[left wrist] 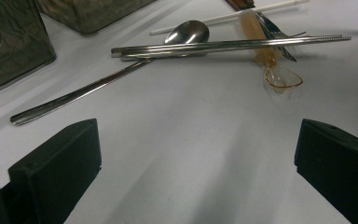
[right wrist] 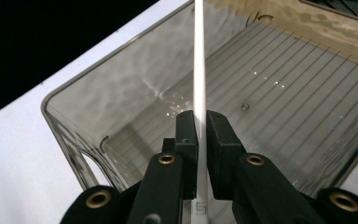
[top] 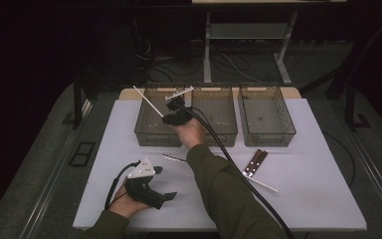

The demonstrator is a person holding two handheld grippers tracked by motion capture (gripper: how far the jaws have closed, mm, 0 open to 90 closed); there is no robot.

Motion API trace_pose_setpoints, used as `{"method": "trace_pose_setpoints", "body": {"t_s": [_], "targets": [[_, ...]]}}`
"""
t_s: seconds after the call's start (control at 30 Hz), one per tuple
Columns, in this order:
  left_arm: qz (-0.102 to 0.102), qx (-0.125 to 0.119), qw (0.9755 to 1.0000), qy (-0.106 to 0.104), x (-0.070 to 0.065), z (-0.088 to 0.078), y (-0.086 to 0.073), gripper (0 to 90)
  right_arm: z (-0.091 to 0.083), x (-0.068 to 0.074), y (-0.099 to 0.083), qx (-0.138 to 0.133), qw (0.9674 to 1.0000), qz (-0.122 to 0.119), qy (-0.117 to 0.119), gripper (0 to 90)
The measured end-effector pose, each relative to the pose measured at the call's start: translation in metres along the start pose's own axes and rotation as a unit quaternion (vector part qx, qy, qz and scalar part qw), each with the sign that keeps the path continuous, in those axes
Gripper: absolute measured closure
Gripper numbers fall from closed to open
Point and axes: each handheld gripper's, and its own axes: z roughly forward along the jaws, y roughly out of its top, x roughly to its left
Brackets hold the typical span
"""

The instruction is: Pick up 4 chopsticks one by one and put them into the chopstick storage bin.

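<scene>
Right gripper clamped on a thin white plastic chopstick, held over the leftmost smoky transparent plastic bin, stick angling up-left past its rim. Left gripper rests low near the white table's front edge, jaws spread wide, nothing between them. Ahead of it lie a long steel spoon, a pair of metal chopsticks and a clear amber plastic spoon.

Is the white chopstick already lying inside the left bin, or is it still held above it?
Held above: the right gripper clamps the white chopstick over the left bin, whose floor looks bare.
</scene>
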Motion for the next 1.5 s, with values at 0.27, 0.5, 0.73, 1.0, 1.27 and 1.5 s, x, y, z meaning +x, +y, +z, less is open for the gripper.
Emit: {"method": "trace_pose_setpoints", "body": {"t_s": [0.27, 0.5, 0.73, 1.0, 1.27, 1.5], "targets": [[0.002, 0.002, 1.0, -0.001, -0.001, 0.001, 0.0, 0.0, 0.003, 0.003, -0.001, 0.013, 0.9998, -0.007, -0.014, 83.8], [0.003, 0.002, 1.0, -0.002, 0.0, 0.001, 0.0, 0.0, 0.004, 0.004, -0.002, 0.017, 0.9994, -0.015, -0.027, 68.6], [0.002, 0.002, 1.0, -0.002, 0.0, 0.0, 0.0, 0.0, -0.006, 0.004, 0.001, 0.003, 0.9997, -0.014, -0.019, 60.7], [0.0, 0.002, 1.0, -0.001, 0.0, 0.0, 0.0, 0.0, -0.025, 0.002, 0.001, -0.017, 0.9995, -0.026, 0.008, 51.4], [-0.002, 0.007, 1.0, -0.001, 0.001, 0.0, -0.001, 0.0, -0.054, -0.002, -0.004, -0.03, 0.9973, -0.057, 0.037, 47.6], [-0.008, 0.007, 0.9999, 0.002, 0.002, 0.0, -0.001, 0.0, -0.075, -0.015, -0.012, -0.036, 0.9967, -0.062, 0.039, 41.4]]}}
